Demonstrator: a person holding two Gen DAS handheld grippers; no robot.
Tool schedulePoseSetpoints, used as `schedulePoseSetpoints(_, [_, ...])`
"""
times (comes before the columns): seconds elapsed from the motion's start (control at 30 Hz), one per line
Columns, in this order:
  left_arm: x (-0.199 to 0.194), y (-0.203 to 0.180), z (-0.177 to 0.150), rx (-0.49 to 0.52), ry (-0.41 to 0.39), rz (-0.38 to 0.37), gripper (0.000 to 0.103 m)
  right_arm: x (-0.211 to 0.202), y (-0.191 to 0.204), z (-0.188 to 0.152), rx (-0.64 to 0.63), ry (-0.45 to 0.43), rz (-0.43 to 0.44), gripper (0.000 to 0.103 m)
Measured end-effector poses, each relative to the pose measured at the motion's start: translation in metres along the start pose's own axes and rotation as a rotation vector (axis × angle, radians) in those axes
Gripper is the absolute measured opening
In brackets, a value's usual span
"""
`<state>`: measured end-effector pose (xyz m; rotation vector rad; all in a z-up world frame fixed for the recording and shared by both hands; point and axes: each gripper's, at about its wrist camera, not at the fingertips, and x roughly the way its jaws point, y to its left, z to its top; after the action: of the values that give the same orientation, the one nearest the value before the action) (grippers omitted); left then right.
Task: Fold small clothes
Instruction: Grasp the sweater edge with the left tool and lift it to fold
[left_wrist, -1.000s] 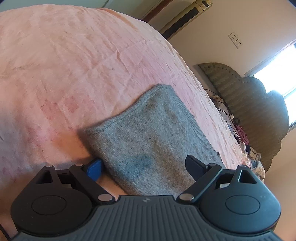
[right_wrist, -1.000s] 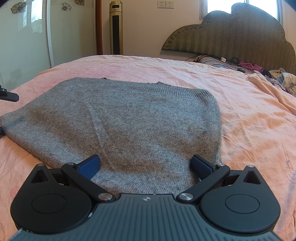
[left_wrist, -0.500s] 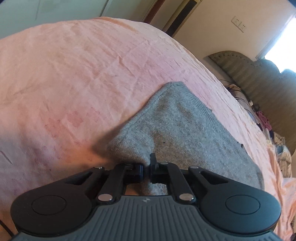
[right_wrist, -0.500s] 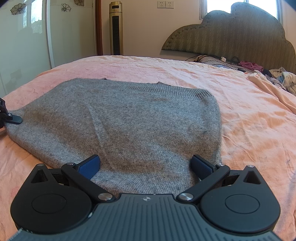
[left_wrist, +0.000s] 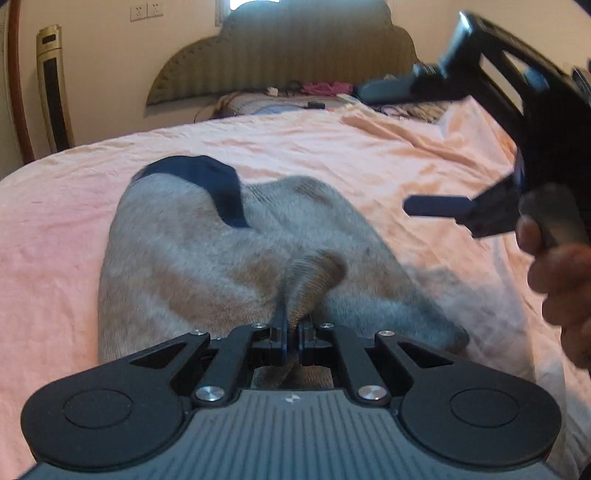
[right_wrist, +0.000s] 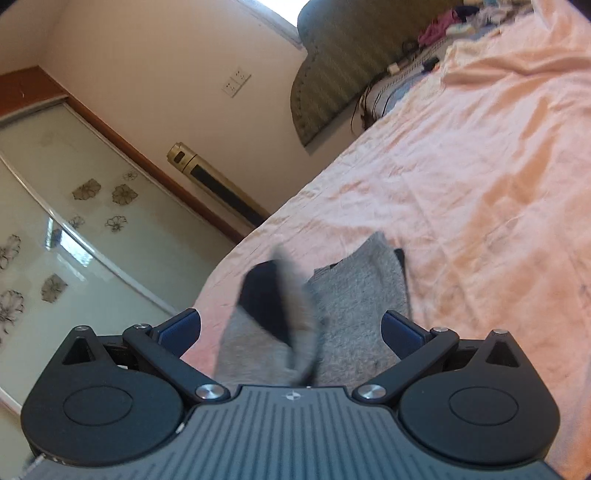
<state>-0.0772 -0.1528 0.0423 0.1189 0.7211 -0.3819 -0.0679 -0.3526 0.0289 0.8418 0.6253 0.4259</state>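
Sweater (left_wrist: 207, 266) pinched in left gripper (left_wrist: 291, 334), right gripper (right_wrist: 290, 328) fingers (right_wrist: 400, 330) spread.

Grey knit sweater (left_wrist: 192, 266) w/ dark lining, bunched & partly lifted off pink bed, one edge pinched up, blurred.

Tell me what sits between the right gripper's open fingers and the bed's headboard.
In the right wrist view, between right gripper and headboard: the grey sweater, then bare pink sheet.

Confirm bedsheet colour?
Pale pink bedsheet, wrinkled, under the grey knit garment. Shows best in the left wrist view.
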Motion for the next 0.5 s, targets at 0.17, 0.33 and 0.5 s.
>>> schedulePoseSetpoints(0.17, [-0.015,-0.001,-0.002,0.039,-0.062,-0.012,0.005,0.043,-0.002,0.003,0.034,0.172,0.034,0.103])
schedulePoseSetpoints(0.33, [-0.031,-0.011,0.000,0.112,-0.125,-0.026,0.005,0.088,-0.001,0.006,0.092,0.316,0.067,0.103])
schedulePoseSetpoints(0.5, [-0.032,-0.014,-0.006,0.136,-0.120,-0.047,0.005,0.120,0.003,0.014,0.099,0.418,0.070,0.099])
